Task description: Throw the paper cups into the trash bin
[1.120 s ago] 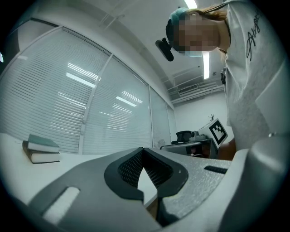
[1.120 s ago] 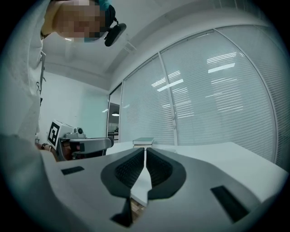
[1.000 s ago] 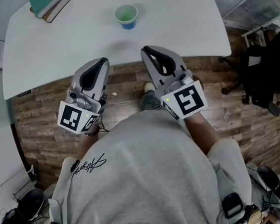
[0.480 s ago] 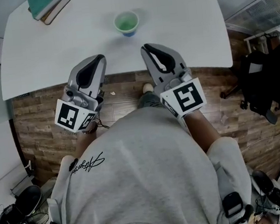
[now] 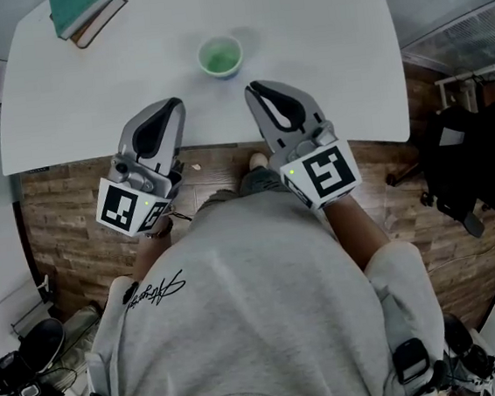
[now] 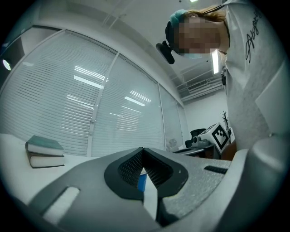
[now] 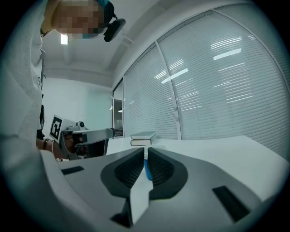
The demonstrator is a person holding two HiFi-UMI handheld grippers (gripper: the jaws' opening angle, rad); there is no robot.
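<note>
Here we are in an office. A big white table [image 5: 318, 36] stands on a wood-plank floor [image 5: 66, 229], with 2 stacked books [image 5: 83, 10] at its far corner. Off to one side sits a black office chair [image 5: 459, 157]. Behind the table run long glass panels covered by closed white blinds [image 7: 217, 90], and a strip light [image 6: 214, 61] glows in the ceiling.

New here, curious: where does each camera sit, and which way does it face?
Head view: on the head, looking down at table, paper cup; shows shirt, both grippers.
Left gripper view: on left gripper, facing cup, books; shows shut jaws, shirt.
Right gripper view: on right gripper, same aim; shut jaws, shirt.
Shared: cup, books.
</note>
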